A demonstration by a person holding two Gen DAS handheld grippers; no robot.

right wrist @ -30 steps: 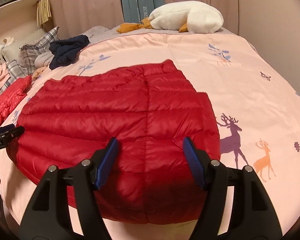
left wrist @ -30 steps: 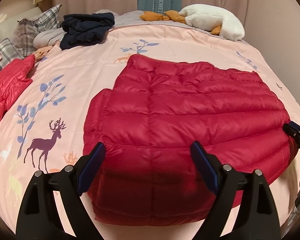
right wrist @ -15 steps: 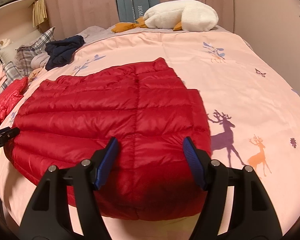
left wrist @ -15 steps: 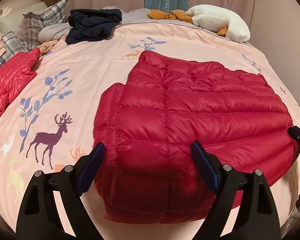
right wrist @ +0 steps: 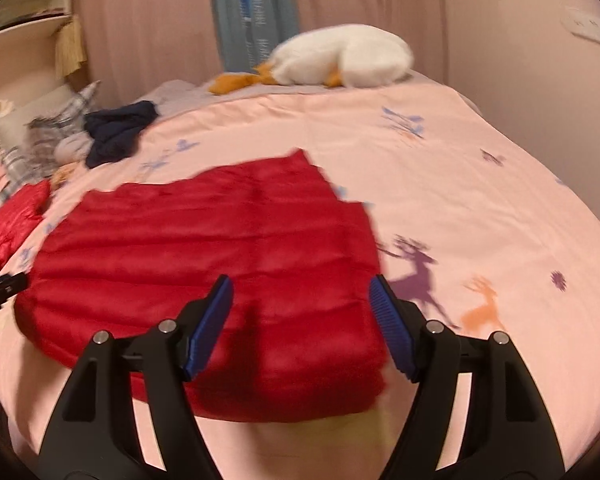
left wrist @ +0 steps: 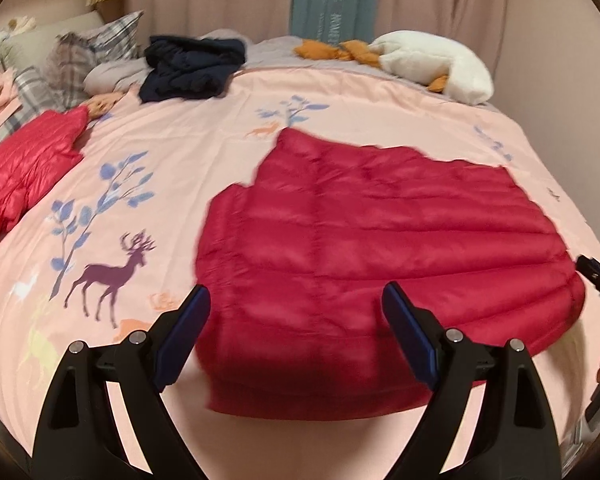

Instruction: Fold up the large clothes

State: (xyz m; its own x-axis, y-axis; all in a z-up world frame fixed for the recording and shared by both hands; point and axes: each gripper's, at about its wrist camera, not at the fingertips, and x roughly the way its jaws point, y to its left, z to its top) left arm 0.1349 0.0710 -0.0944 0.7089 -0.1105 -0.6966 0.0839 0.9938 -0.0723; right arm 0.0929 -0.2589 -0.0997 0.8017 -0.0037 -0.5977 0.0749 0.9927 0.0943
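A red puffer jacket lies flat mid-frame on the pink bed (deer print). The left gripper hangs over its near edge, jaws wide, nothing held. The right gripper has just been opening, empty, over the jacket's lower right corner.

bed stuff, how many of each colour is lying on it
red: 2, folded jacket, second jacket
navy: 1, crumpled garment
white: 1, plush goose
plaid: 1, pillow
total: 5
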